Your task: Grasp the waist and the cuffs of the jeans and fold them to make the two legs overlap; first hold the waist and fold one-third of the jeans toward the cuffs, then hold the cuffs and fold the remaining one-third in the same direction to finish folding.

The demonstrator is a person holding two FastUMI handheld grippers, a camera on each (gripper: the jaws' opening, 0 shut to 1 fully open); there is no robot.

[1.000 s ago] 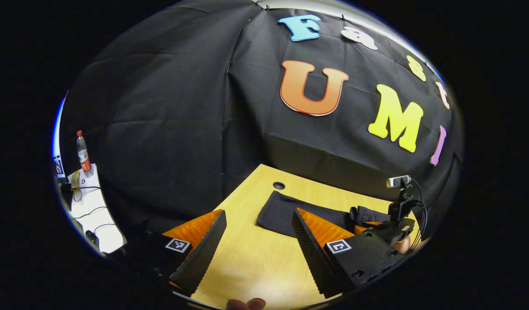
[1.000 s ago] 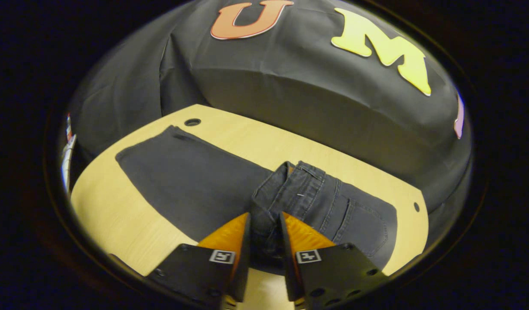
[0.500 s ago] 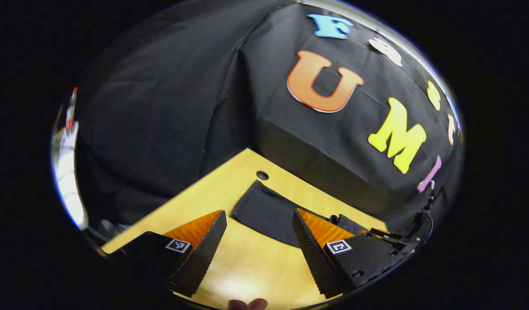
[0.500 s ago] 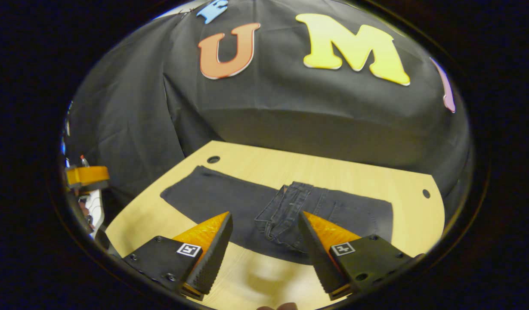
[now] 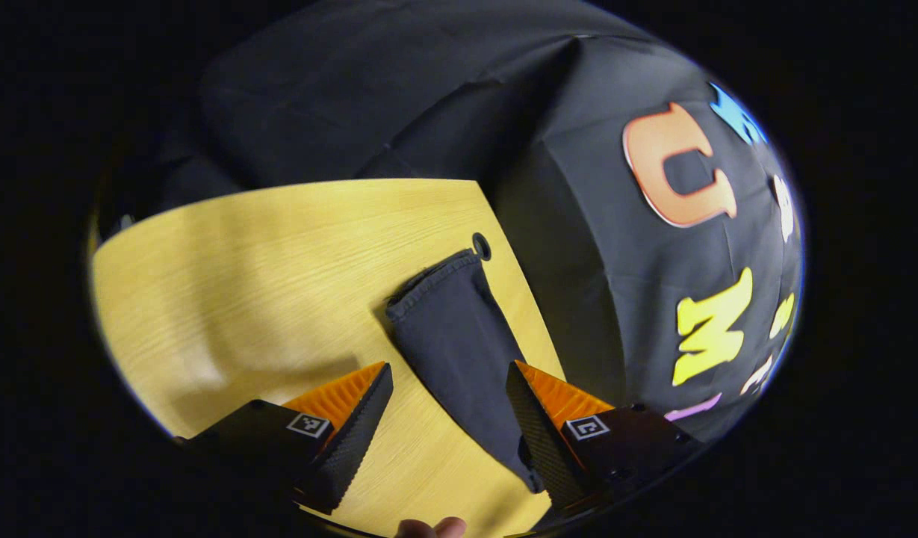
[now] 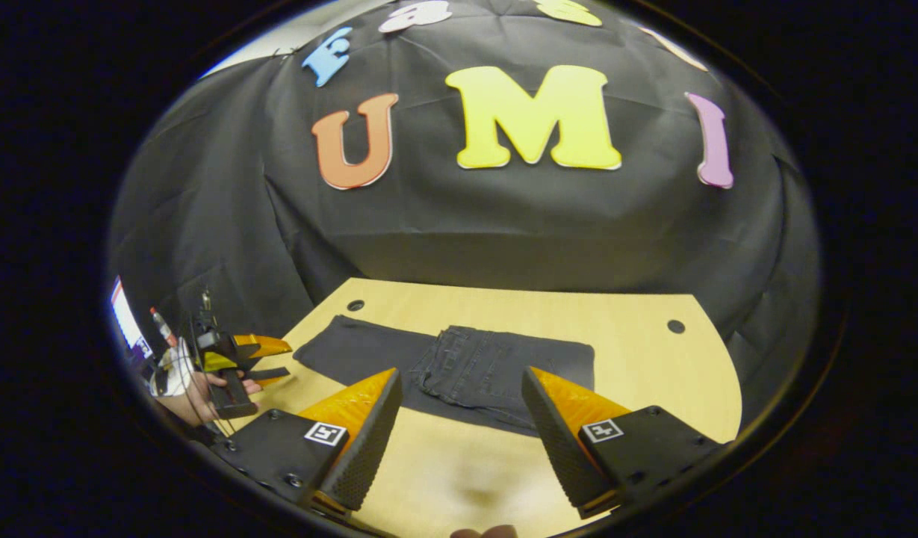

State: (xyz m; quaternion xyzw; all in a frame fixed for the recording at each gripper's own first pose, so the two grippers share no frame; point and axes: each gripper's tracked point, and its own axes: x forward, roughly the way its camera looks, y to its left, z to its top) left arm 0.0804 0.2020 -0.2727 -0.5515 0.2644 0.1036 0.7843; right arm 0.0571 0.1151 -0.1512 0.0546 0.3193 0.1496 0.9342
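On the table (image 6: pixel 653 359), jeans (image 6: pixel 496 366) lie seemingly part-folded, both jaws parted.

Jeans (image 5: pixel 459 351) in the left gripper view cut off behind the near finger (image 5: pixel 537 433), waist end hidden. Bottle (image 6: pixel 160 326) at the right gripper view's left edge too small to tell. Fingertip (image 5: pixel 430 527) cropped at the bottom edge.

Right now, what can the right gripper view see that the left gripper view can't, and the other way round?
The right gripper view takes in the folded waist lying over the legs, plus the left gripper in a hand off the table's end. The left gripper view looks close along the cuffs beside a cable hole. Both show the dark jeans flat on the wooden table, each framed by its own open fingers.
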